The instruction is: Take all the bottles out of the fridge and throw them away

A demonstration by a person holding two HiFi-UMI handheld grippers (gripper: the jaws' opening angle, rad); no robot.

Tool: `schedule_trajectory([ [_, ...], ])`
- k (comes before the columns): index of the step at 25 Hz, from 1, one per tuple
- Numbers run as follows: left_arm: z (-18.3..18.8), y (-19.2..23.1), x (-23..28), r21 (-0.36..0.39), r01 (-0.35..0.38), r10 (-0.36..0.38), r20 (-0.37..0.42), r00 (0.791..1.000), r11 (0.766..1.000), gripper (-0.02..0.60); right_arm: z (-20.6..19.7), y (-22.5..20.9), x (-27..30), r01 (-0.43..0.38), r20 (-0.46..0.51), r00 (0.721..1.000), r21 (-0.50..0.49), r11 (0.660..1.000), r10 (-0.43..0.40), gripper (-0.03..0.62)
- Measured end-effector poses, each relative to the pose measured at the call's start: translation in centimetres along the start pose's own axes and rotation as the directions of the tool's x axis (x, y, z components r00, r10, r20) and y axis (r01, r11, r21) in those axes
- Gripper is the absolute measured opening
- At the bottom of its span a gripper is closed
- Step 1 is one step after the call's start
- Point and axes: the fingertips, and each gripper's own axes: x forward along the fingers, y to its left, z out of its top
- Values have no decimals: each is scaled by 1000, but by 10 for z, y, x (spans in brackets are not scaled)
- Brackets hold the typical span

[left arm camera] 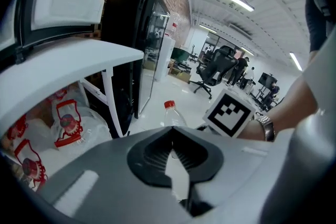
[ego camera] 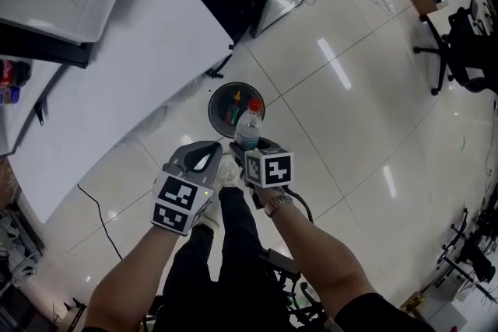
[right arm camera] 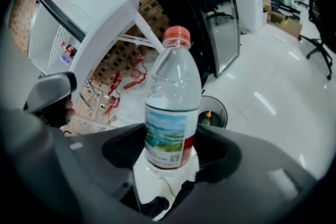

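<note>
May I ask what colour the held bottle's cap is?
The cap is red, clearest in the right gripper view.

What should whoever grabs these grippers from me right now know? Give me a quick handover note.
Right gripper: jaws shut on a clear, red-capped bottle, held upright.
Left gripper: jaws together, empty.
Trash bin: on the floor, just beyond the bottle in the head view; some items already lie in it.
Fridge: stands near the bin; its inside is not visible.
Done: this bottle is out of the fridge.
Left: drop it in the bin, then check the fridge for more.
</note>
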Motion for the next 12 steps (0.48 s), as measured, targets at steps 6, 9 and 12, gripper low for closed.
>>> schedule_trajectory([
  [6,-25,16,24,-27,2,-4,-45,999,1000,5,-14,-28,45,24,-71,997,70,997,-19,284],
  [9,-33,22,31,-38,-10,7,-60,998,999,3,-19,-37,61,27,-94,995,91,996,-18,284],
  [12,-37,29,37,-51,-22,18,-62,998,998,3,-21,-43,76,24,-107,994,111,994,-13,284],
])
